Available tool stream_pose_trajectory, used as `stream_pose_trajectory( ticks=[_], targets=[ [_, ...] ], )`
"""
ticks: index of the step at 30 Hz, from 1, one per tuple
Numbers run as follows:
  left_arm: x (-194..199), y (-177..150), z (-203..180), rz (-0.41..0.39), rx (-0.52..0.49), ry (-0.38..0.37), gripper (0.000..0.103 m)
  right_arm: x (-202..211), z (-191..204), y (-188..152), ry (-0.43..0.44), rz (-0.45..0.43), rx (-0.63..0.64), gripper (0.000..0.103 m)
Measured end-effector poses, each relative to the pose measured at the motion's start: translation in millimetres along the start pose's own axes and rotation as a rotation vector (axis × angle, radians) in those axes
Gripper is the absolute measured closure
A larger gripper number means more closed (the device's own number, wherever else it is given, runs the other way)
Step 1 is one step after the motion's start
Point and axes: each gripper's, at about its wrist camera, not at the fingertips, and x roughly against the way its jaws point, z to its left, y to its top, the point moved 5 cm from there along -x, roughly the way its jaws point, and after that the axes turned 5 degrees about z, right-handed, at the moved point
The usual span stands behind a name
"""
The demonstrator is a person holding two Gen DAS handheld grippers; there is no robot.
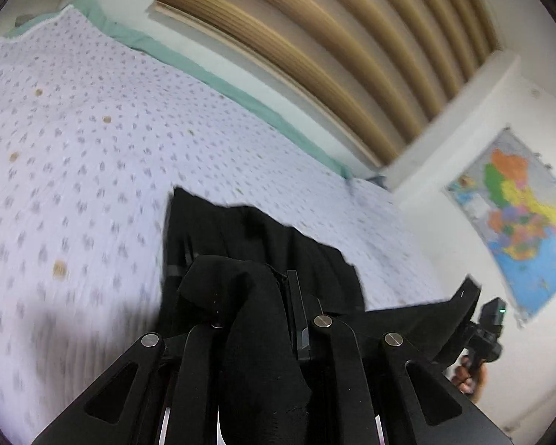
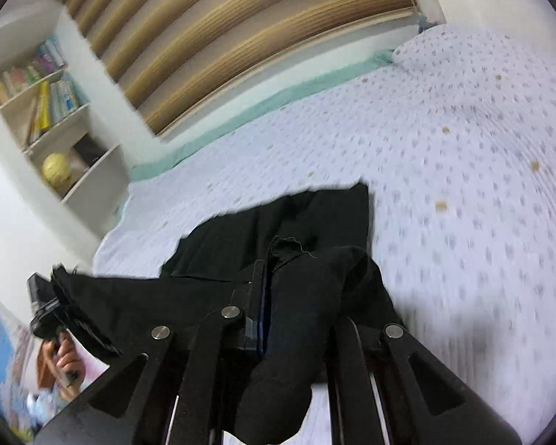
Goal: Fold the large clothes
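A large black garment (image 1: 263, 233) is lifted off the bed, stretched between both grippers. In the left wrist view my left gripper (image 1: 278, 282) is shut on one bunched edge, and the cloth drapes over its fingers and hangs down. Far right in that view, the right gripper (image 1: 470, 307) holds the other corner, with a hand below it. In the right wrist view my right gripper (image 2: 270, 267) is shut on the black garment (image 2: 315, 215), whose fold hangs over the right finger. The left gripper (image 2: 55, 296) shows at the left, gripping the far corner.
The bed's white dotted cover (image 1: 74, 148) spreads under and beyond the garment, with a green sheet edge (image 1: 211, 74) along the wall. Striped blinds (image 1: 315, 37) hang behind it. A wall map (image 1: 519, 222) is at the right and a bookshelf (image 2: 48, 111) stands beside the bed.
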Motion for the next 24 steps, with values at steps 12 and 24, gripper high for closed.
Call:
stream_pose_trajectory(
  ticks=[12, 24],
  targets=[
    [-178, 17, 84, 0.166, 0.089, 0.241, 0.085, -210, -83, 37, -0.268, 0.209, -0.093, 0.091],
    [-103, 19, 42, 0.18, -0.179, 0.059, 0.06, -149, -67, 41, -0.122, 0.15, 0.027, 0.068]
  ],
)
